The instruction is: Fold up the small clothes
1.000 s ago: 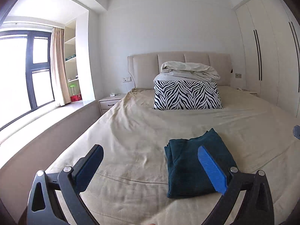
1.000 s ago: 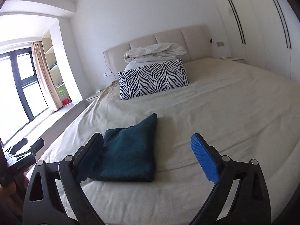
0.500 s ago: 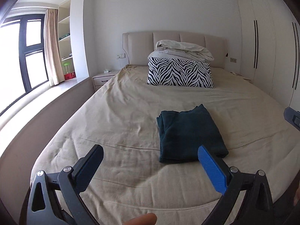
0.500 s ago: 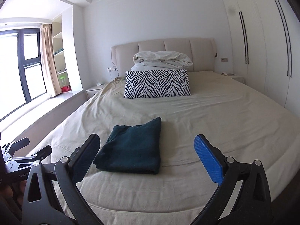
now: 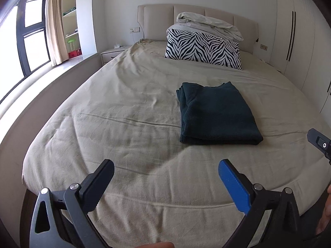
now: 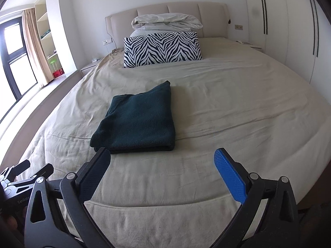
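- Near the foot of the bed (image 5: 128, 107), the left gripper (image 5: 165, 177) hangs over the sheet, its jaws spread wide and holding nothing.
- Beside it the right gripper (image 6: 162, 166) is also level over the bed's foot, jaws wide apart and empty.
- Folded into a neat rectangle, the dark green cloth (image 6: 138, 119) lies flat on the bed, ahead of both grippers and touched by neither; the right gripper's dark fingertip overlaps its near corner in that view only.
- At the bed's head sits a zebra pillow (image 6: 162, 48) with a rolled duvet (image 6: 167, 21) behind it.
- A fingertip is cut off at the bottom edge of the left view, and the right gripper shows only partly at that view's right edge.
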A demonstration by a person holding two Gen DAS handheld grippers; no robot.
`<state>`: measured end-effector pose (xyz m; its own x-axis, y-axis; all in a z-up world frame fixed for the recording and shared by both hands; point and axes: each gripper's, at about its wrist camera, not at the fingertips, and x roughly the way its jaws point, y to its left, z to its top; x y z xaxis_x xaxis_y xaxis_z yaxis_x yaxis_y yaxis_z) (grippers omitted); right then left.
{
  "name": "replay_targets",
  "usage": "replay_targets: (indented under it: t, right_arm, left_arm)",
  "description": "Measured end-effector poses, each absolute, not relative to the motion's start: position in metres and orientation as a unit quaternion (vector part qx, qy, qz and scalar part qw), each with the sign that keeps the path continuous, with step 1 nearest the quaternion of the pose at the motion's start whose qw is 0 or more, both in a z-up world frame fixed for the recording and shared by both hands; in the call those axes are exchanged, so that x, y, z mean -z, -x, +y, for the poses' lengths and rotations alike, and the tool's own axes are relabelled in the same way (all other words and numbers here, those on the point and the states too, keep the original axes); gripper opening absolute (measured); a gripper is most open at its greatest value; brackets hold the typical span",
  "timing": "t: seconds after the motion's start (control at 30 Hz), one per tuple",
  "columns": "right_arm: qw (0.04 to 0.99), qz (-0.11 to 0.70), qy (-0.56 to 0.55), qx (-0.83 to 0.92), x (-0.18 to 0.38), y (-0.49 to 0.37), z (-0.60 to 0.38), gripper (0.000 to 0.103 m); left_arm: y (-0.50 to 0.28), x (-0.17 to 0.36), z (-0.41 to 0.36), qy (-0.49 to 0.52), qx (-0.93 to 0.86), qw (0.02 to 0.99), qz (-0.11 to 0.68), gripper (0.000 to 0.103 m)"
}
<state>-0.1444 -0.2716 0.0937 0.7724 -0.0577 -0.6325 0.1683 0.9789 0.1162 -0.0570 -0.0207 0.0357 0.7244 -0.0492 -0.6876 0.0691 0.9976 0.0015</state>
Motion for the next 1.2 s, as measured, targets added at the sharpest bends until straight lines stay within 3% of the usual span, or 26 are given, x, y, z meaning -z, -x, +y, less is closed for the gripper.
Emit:
replay_targets:
  t: [1.2]
  right_arm:
    - [0.927, 0.367, -0.071, 0.041, -0.066, 0.125, -0.258, 0.102]
  left_arm:
    - [0.051, -0.026, -0.019, -0.007, 0.034, 0.923, 0.383, 0.103]
